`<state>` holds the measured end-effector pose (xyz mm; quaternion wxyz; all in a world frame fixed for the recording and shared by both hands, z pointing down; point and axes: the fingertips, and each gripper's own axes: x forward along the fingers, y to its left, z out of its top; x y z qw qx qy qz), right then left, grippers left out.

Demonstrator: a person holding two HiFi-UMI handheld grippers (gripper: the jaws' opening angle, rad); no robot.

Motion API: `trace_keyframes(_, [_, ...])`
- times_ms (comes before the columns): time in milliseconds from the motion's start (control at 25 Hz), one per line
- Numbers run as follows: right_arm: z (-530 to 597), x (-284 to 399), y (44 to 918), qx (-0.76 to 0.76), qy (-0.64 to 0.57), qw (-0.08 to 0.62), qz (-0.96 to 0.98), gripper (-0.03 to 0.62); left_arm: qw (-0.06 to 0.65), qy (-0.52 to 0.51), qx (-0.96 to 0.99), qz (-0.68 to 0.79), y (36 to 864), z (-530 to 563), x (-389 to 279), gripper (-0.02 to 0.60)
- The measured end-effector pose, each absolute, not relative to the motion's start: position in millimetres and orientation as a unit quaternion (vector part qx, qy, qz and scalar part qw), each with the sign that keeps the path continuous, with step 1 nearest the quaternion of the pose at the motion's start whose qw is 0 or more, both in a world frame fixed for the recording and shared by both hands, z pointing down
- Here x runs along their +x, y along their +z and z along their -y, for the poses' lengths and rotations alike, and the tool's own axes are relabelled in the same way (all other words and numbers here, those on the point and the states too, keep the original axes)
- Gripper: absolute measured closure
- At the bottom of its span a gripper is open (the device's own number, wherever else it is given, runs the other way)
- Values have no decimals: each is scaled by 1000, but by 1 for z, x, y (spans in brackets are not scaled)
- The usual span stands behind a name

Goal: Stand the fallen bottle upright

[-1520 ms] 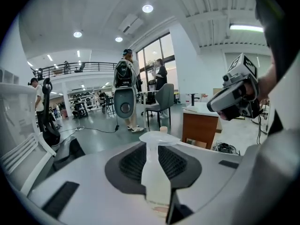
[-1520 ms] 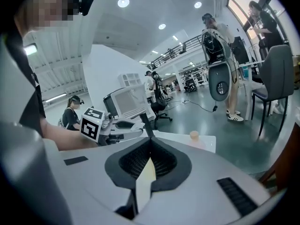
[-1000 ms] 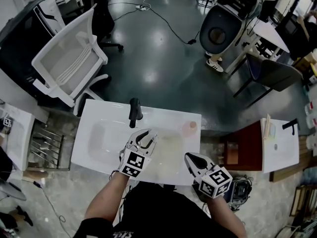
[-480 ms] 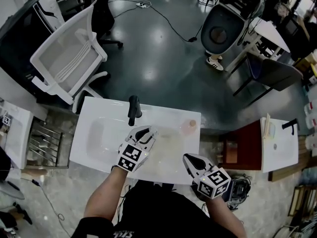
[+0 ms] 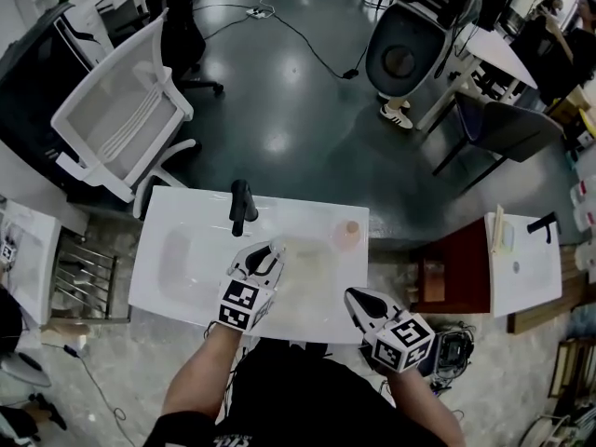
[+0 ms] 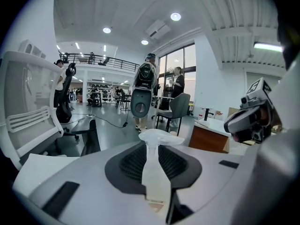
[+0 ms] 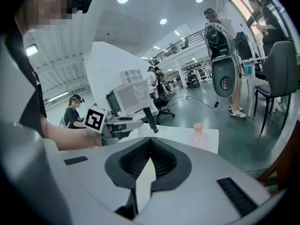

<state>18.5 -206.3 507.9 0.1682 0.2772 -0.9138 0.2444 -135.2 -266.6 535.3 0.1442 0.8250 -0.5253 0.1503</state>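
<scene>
White basin top (image 5: 345,307), left hand-held gripper (image 5: 264,252) just closing on clear bottle (image 6: 151,168)

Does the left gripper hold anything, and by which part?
The left gripper, its jaws just closing, holds the bottle by the neck under its pump head.

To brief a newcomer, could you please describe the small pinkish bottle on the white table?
Find the white table in front of the person and follow its far edge rightwards, past the black post. Near that far right corner stands the small pinkish bottle, upright and alone; its pink tint and orange cap set it apart from the black post.
</scene>
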Motion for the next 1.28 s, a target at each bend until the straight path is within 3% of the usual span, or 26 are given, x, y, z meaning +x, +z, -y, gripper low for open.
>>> trace_keyframes(1280, [184,124,485,359,244,100,895,580,76,52,911,401,392,258,31,485])
